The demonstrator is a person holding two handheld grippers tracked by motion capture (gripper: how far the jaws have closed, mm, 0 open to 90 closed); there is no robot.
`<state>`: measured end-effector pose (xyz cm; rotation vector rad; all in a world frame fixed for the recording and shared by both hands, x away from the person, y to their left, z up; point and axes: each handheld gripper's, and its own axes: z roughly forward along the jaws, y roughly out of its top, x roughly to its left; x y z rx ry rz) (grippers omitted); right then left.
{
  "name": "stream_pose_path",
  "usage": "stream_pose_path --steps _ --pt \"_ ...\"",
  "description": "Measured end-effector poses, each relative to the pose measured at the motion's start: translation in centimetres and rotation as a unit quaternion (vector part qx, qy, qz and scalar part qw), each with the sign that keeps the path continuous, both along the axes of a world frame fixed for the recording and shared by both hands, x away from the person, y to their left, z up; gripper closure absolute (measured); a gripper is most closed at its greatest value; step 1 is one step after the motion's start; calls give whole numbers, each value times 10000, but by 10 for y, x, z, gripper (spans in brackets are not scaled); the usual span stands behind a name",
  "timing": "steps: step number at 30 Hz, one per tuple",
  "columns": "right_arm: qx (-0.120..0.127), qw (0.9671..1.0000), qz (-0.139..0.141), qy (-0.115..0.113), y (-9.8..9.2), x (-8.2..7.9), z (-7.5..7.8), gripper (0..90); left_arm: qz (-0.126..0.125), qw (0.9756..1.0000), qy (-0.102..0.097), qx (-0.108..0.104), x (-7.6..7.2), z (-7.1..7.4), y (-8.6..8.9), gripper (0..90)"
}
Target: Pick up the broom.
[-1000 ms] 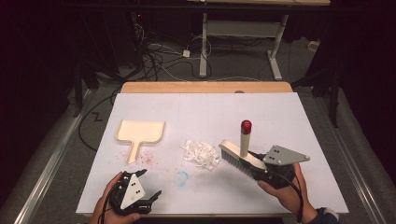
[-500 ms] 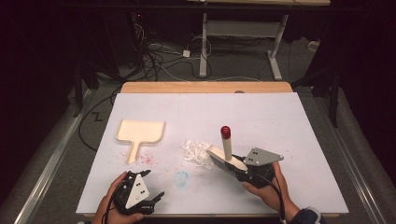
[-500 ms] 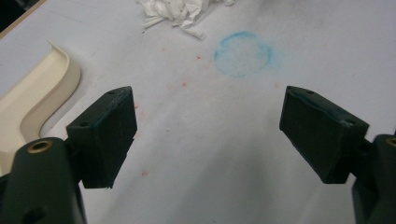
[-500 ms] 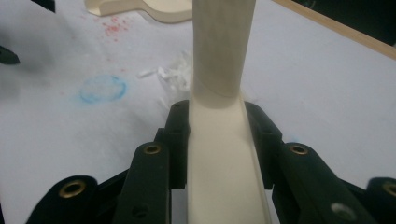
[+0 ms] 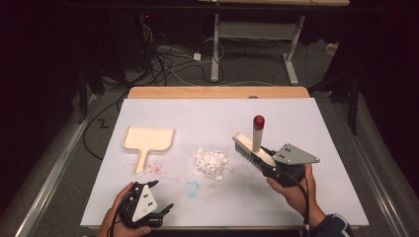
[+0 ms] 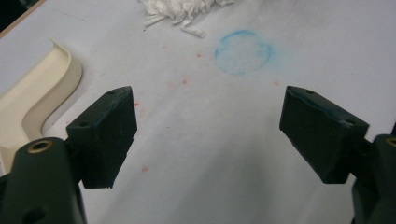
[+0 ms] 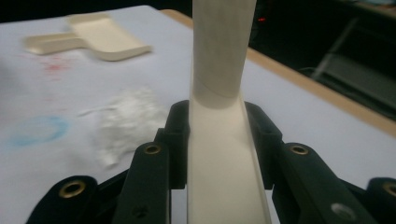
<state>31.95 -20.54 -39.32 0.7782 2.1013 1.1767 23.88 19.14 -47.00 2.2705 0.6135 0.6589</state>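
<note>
With the right tool [image 5: 271, 165] clamped on the brush [image 5: 253, 150] near the table's right edge and the left tool [image 5: 160, 211], jaws apart, at the near edge, a hard sweep could scatter the white scraps [image 5: 212, 163] past the dustpan [image 5: 147, 140].

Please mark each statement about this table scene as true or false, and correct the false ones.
1. The right tongs are shut on the brush. True.
2. The left tongs hold the dustpan. False: their jaws stand open with nothing between them, and the dustpan lies apart on the table.
3. The pile of white scraps lies between the dustpan and the brush. True.
4. The scraps are already inside the dustpan. False: they lie on the table beside it.
5. A blue ring mark is on the table near the scraps. True.
</note>
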Motion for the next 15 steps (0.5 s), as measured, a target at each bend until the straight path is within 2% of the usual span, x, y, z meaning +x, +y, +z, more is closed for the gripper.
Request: stream_pose_path --steps 1,4,6,8,9,10,12,14,15 --pt "-55 9997 -177 -128 2 7 -3 684 1 10000 -3 -9 0 0 -1 179" --pt "-37 9990 -407 -207 10 28 -15 685 -17 10000 25 2 1 0 -2 179" --pt "-364 9970 -571 -366 18 42 -25 684 -32 10000 29 -5 2 -1 -2 179" --pt "-698 9930 -774 -563 24 53 -35 684 -44 10000 48 2 3 -2 -1 179" --pt "-733 9920 -845 -586 26 58 -39 685 -45 10000 48 2 3 -3 -1 179" --pt "-713 9919 -887 -558 27 63 -43 685 -44 10000 60 0 3 -3 -1 179" --pt "-707 9924 -946 -355 32 72 -53 685 -48 10000 73 31 4 -4 -1 179" --pt "-632 9940 -838 -301 39 74 -57 684 -51 10000 80 25 3 -4 -1 179" --pt "-729 9936 -802 -325 45 72 -59 683 -48 10000 83 12 3 -3 0 179"
